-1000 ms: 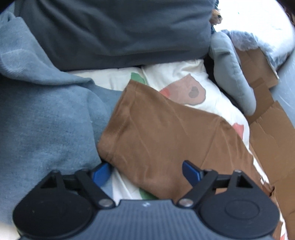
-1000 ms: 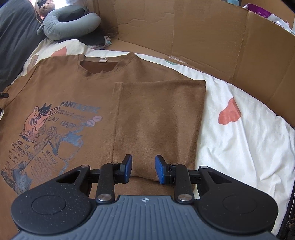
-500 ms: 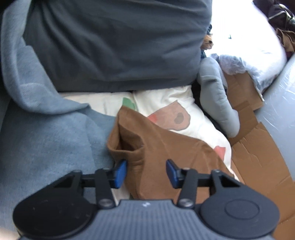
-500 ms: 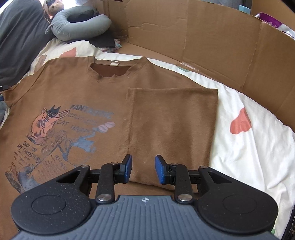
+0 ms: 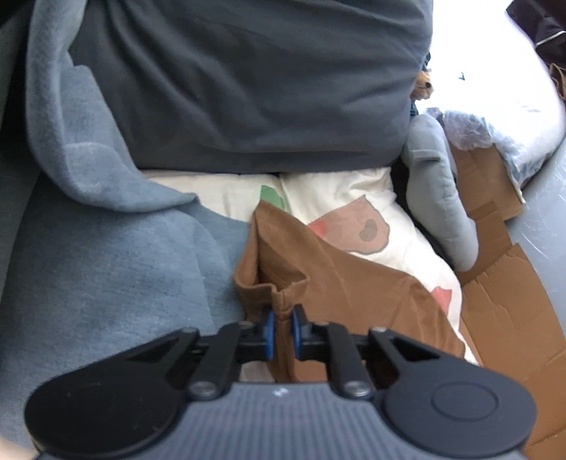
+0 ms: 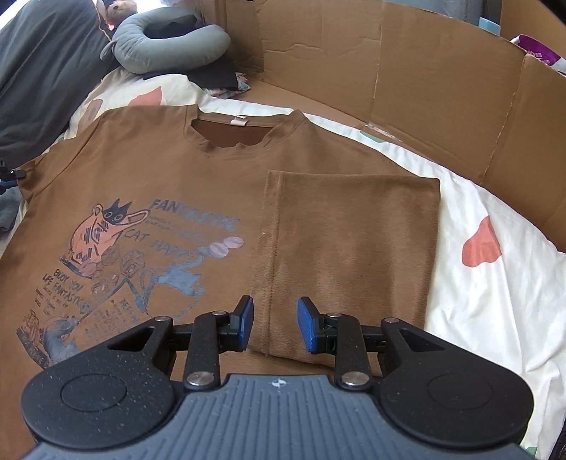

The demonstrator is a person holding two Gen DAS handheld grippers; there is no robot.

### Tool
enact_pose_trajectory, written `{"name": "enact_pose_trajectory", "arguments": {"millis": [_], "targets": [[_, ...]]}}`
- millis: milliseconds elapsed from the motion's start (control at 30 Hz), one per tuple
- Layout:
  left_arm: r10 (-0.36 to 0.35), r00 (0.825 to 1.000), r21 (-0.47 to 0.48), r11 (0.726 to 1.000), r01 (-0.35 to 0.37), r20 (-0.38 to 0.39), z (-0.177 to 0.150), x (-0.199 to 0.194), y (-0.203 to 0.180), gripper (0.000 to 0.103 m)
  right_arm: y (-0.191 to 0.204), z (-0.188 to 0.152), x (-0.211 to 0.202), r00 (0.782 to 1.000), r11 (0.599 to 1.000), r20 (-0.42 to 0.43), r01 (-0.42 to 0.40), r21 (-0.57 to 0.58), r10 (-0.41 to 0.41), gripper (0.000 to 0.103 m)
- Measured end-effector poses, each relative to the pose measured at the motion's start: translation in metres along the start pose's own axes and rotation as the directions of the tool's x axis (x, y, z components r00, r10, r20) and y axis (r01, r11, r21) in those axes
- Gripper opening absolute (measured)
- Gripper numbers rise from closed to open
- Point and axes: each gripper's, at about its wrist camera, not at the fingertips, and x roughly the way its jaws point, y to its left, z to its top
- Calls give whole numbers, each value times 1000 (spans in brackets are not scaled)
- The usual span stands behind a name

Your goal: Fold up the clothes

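A cream bedsheet [image 6: 495,304] printed with red and green shapes covers the bed. Cardboard panels [image 6: 424,74] stand along its far edge, creased and taped. A grey neck pillow [image 6: 169,46] lies in the far corner, touching a large dark grey pillow [image 5: 247,81], with a small brown plush toy [image 6: 118,7] behind. A blue-grey blanket [image 5: 106,265] is heaped beside the dark pillow.

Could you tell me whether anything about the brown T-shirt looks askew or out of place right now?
Only the sleeve stands out: it is bunched and lifted off the bed where the left gripper pinches its hem. The rest of the T-shirt lies flat, its other side folded in neatly ahead of the open right gripper.
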Motion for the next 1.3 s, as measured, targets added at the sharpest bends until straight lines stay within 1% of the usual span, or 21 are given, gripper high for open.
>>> {"name": "enact_pose_trajectory", "arguments": {"millis": [133, 233, 467, 567, 700, 867, 1067, 1300], "targets": [[-22, 1000, 26, 999, 22, 2, 3, -8, -7, 7, 5, 5, 0, 1000, 1000, 14, -13, -3, 13, 34], [-49, 999, 52, 997, 48, 4, 5, -14, -16, 7, 17, 15, 5, 999, 999, 17, -44, -22, 45, 34], [-116, 993, 165, 980, 114, -3, 2, -25, -47, 7, 47, 37, 17, 993, 991, 20, -118, -67, 119, 34], [-129, 992, 201, 971, 129, -10, -1, -27, -56, 7, 71, 50, 23, 984, 979, 30, -170, -113, 174, 34], [-145, 989, 246, 958, 147, -26, -5, -32, -63, 7, 98, 69, 32, 971, 965, 43, -228, -132, 235, 34], [-160, 985, 353, 919, 174, -70, -17, -33, -73, 7, 124, 83, 40, 956, 950, 49, -279, -142, 288, 35], [-167, 977, 472, 855, 212, -136, -44, -27, -87, 7, 143, 87, 50, 944, 938, 33, -321, -132, 327, 35], [-164, 964, 554, 792, 255, -210, -69, -19, -98, 7, 156, 86, 60, 934, 928, 1, -356, -108, 358, 35]]}}
